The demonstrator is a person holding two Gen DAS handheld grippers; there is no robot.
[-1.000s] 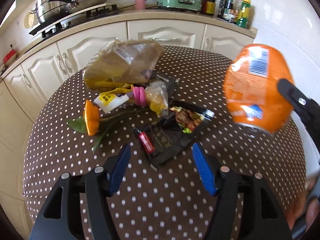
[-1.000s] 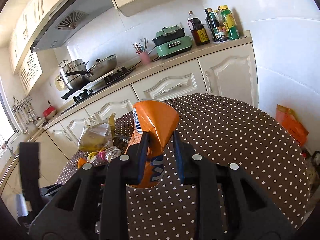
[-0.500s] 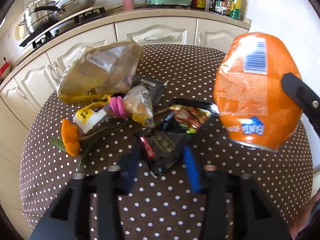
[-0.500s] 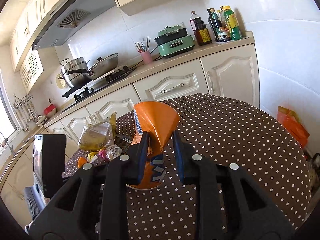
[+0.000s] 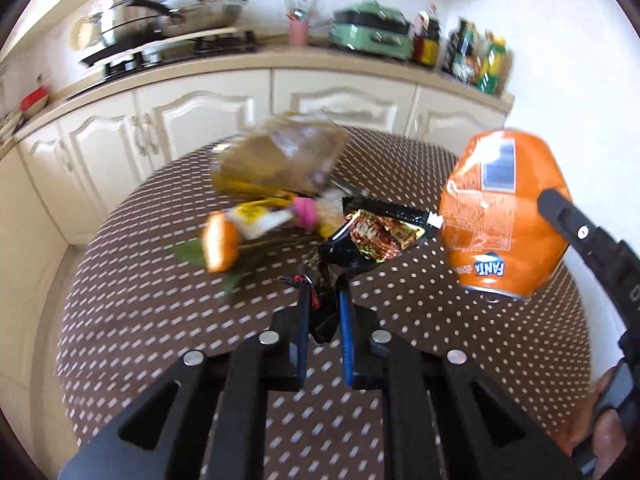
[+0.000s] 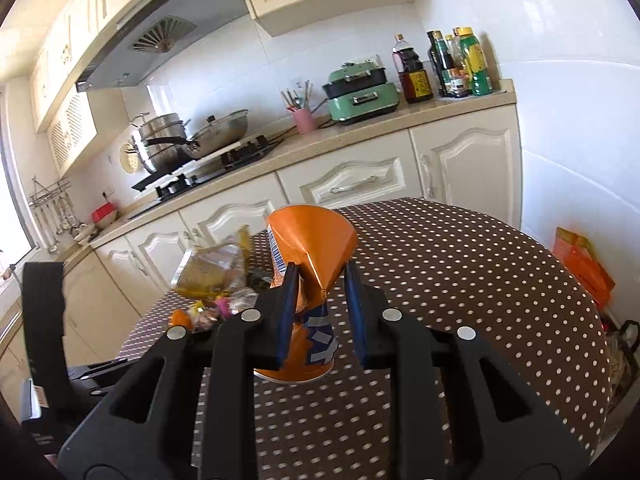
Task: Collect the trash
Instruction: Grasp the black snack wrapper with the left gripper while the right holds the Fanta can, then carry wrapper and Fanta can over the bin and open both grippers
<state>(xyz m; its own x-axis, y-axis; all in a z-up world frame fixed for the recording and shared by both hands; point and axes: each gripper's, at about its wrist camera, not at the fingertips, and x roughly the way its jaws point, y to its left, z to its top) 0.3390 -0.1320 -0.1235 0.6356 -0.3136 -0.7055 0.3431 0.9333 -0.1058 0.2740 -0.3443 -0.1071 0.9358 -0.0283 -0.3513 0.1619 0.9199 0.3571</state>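
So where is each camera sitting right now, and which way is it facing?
Left wrist: on the left tool, angled down at the table and trash pile; its blue fingers, which have just been closing, pinch a black wrapper; the right tool's finger and a hand show at right.
Right wrist: on the right tool, aimed across the table toward the counter; its fingers clamp a crushed can; the left tool's body shows at left.
Shared: can, pile, table, stove, counter.

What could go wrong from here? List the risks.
1. The left gripper, whose jaws have just been closing, pinches only a corner of the black wrapper; it may slip free or tear.
2. The lifted wrapper could drag the neighbouring litter pile.
3. The crushed orange can in the right gripper might drip leftover drink.
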